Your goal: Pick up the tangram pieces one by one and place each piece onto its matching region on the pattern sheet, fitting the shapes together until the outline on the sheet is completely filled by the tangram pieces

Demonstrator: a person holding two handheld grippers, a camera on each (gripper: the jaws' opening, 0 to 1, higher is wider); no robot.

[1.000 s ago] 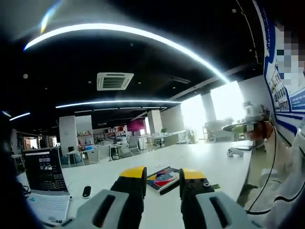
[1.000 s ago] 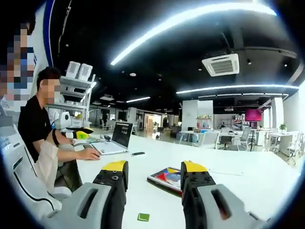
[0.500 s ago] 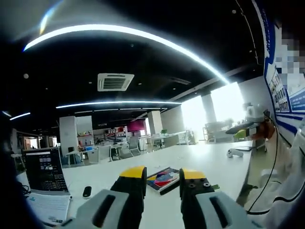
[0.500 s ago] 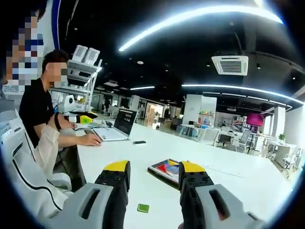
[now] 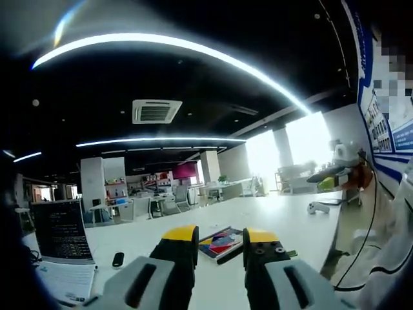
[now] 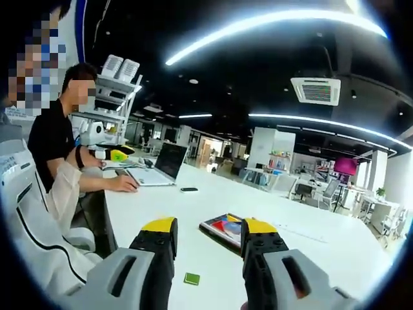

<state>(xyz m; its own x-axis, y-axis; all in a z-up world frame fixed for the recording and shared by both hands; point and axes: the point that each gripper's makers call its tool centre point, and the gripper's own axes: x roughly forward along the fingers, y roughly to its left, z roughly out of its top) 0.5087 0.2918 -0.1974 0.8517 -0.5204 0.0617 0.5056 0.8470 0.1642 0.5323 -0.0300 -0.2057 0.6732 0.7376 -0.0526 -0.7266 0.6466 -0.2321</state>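
Both grippers are held up over a long white desk [image 5: 284,219], aimed level across the room rather than down at the work. The left gripper [image 5: 220,237] has its yellow-tipped jaws parted with nothing between them; the right gripper [image 6: 202,230] is likewise parted and empty.

The tangram set [image 5: 221,241] lies flat on the desk ahead, a dark-edged tray or board with red, blue and yellow pieces packed together on it. In the right gripper view it [image 6: 222,228] sits just past the jaw tips, seen partly through the gap. Whether this is the pattern sheet itself or a storage tray is too small to tell. A small green piece [image 6: 191,278] lies apart from it, nearer the person, on bare desk.

Further along the desk are an open laptop [image 6: 159,170], a small dark device [image 6: 189,189] and a seated person [image 6: 55,155] with a hand by the laptop; a white game controller [image 5: 317,206] rests toward the other end.

No piece appears to have been picked up yet. The likely trouble from here: the pieces are thin, flat and tightly packed, so jaws coming down at a shallow angle may slide over them or shove the whole board instead of lifting one. The lone green piece, lying flush on smooth desk, may skid away when pinched.
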